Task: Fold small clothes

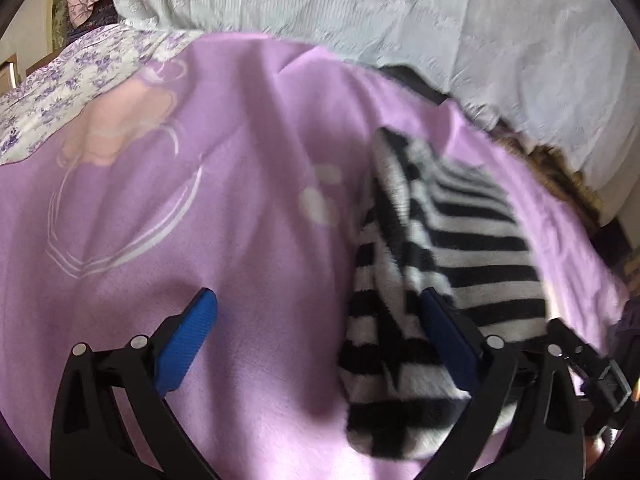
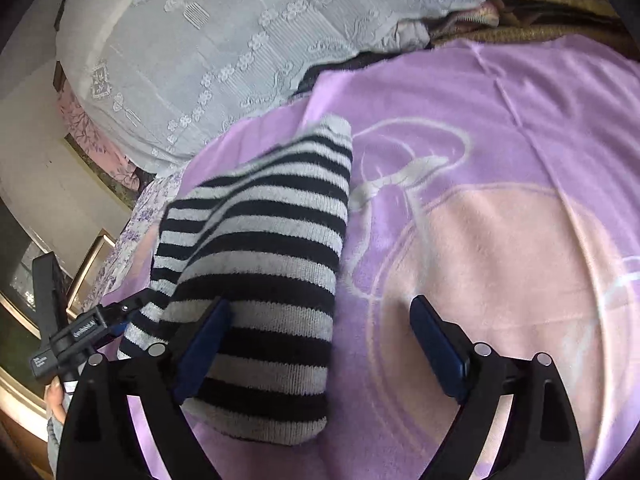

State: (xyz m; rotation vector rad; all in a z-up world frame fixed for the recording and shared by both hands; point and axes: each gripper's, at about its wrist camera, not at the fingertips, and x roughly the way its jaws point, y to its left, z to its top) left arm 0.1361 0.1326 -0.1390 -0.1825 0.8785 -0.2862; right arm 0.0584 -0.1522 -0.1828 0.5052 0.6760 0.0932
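Striped garment folded lengthwise on the lilac blanket

Black-and-white striped knitted garment [image 1: 440, 264] is seen lying folded into a long narrow bundle on a lilac fleece blanket [image 1: 240, 240] with pale pink and white motifs; its long axis runs away from both cameras, one narrow end pointing toward the white embossed bedcover [image 1: 360, 12] beyond, the broader end lying near the grippers; the stripes run across the bundle. The left gripper [image 1: 320, 344] is held with its jaws spread wide, the blue pad [image 1: 188, 344] on one side over bare blanket, the other pad resting against the garment's upper face, nothing clamped. The right gripper [image 2: 324, 352] is likewise wide apart, one dark blue pad lying on the striped knit, the other over the pink patch; no grip is made. A floral purple-and-white sheet [image 1: 60, 92] is seen beside the blanket; framed furniture is glimpsed at the room's edge in the right wrist view.
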